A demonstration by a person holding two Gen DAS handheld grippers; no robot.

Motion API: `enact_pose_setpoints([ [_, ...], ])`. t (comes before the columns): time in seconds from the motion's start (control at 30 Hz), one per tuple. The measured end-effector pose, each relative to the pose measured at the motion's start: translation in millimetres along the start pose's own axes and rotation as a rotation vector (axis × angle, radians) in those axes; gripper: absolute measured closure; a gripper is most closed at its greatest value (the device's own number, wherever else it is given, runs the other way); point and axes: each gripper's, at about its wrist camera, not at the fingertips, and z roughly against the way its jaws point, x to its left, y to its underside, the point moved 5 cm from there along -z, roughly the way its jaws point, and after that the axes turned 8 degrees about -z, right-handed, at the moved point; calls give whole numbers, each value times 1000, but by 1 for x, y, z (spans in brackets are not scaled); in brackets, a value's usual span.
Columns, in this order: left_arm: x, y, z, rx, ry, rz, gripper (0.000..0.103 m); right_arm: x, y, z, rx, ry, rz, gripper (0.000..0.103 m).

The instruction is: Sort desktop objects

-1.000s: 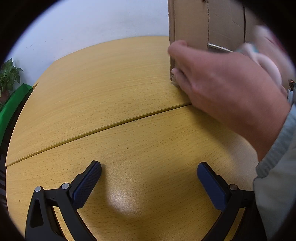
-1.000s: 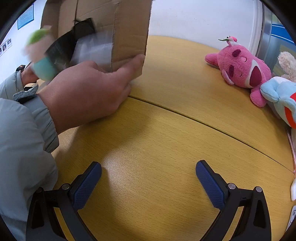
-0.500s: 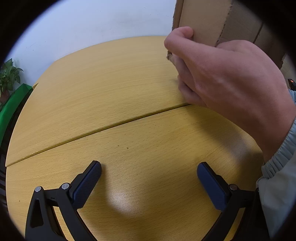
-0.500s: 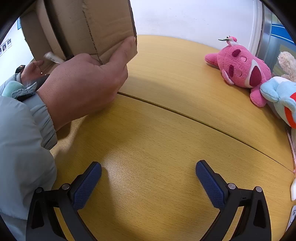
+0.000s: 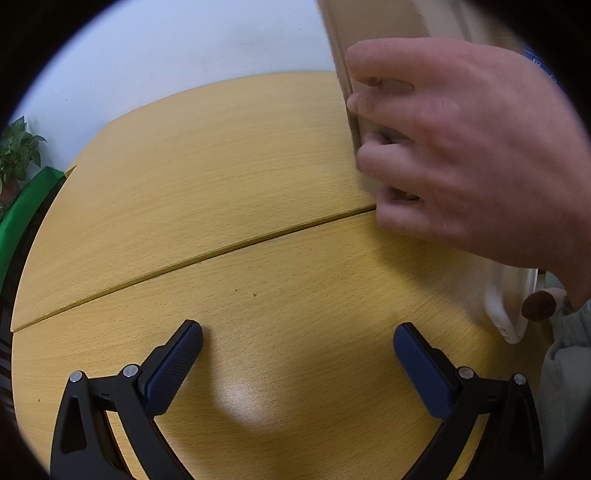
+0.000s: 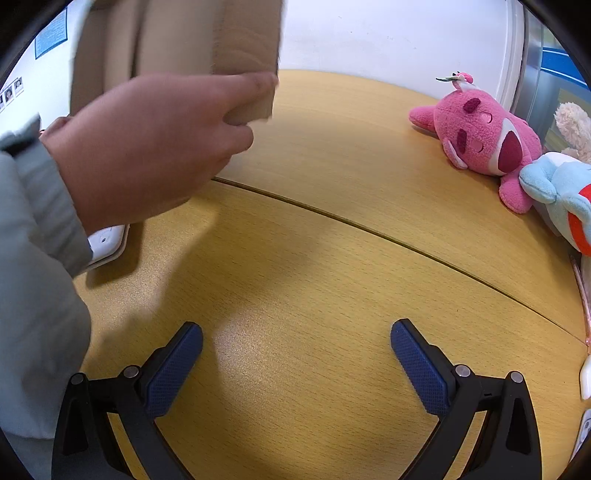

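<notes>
Broadly, the yellow wooden table [image 6: 332,280] fills both views, a seam running across it. Far and to the left in the right wrist view, a bare hand [image 6: 147,147] grips a blurred cardboard box [image 6: 192,40], lifted above the tabletop — the left wrist view shows the same box [image 5: 373,22] at far right, under a hand [image 5: 469,144]. At far right lie a pink plush [image 6: 484,140] and, touching it, a light-blue plush [image 6: 557,192]. A white device [image 6: 107,240] sits beneath the hand's wrist. The right gripper [image 6: 295,350] rests near, jaws spread wide and empty, well apart from the box; the left gripper [image 5: 297,350] is likewise released — nothing between its pads.
</notes>
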Motion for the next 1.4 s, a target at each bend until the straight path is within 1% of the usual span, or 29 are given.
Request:
enact_pose_setpoints([
  [0.47,2,0,-3,0,-1,1,0,-6,-5,-1,4,1,-4,0],
  [1.4,-2,0,-3,1,-3,1,0,-6,-5,1,3,7,-11,0],
])
